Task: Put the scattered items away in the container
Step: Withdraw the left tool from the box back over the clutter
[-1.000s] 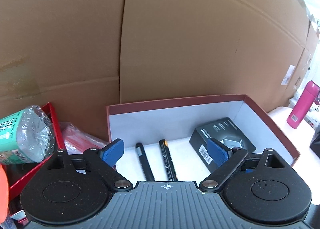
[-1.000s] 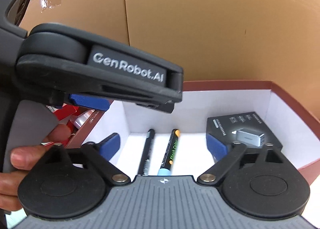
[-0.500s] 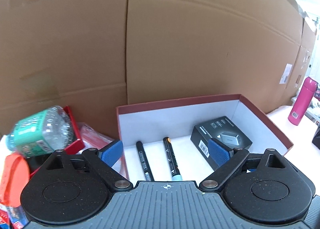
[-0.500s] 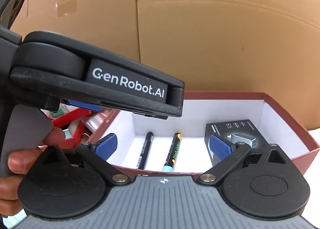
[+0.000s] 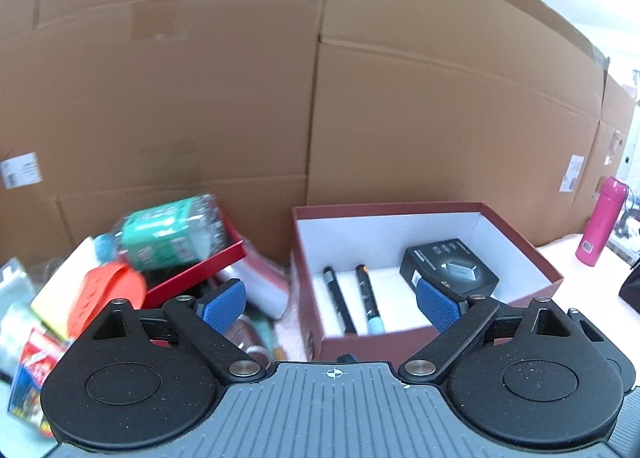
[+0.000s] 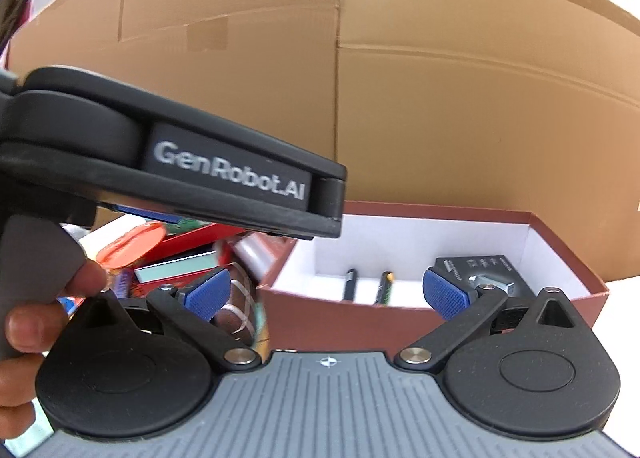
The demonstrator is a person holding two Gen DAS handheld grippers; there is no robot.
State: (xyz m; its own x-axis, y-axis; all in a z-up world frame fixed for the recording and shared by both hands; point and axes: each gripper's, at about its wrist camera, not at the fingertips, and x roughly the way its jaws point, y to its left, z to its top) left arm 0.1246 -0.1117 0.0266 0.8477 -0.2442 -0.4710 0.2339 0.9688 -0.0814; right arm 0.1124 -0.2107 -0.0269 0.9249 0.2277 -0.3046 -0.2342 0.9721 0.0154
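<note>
Both tongs pulled back from maroon box (image 5: pixel 520 254), more clutter now in view than a second ago. Left tongs (image 5: pixel 330 298) spread wide, empty. Right tongs (image 6: pixel 326 292) just opened further, nothing between pads. Inside box: black pen (image 5: pixel 338 304), orange-capped marker (image 5: pixel 368 298), black carton (image 5: pixel 448 270) at right. Left of box: green-label bottle (image 5: pixel 168 234), orange lid (image 5: pixel 106 294), red tray (image 5: pixel 192 278), not yet tidied. Probably last drop done, next pick from pile left of box.

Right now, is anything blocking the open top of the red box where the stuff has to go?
Nothing visible does. The red box is open on top, holding only two markers and a black carton.
</note>
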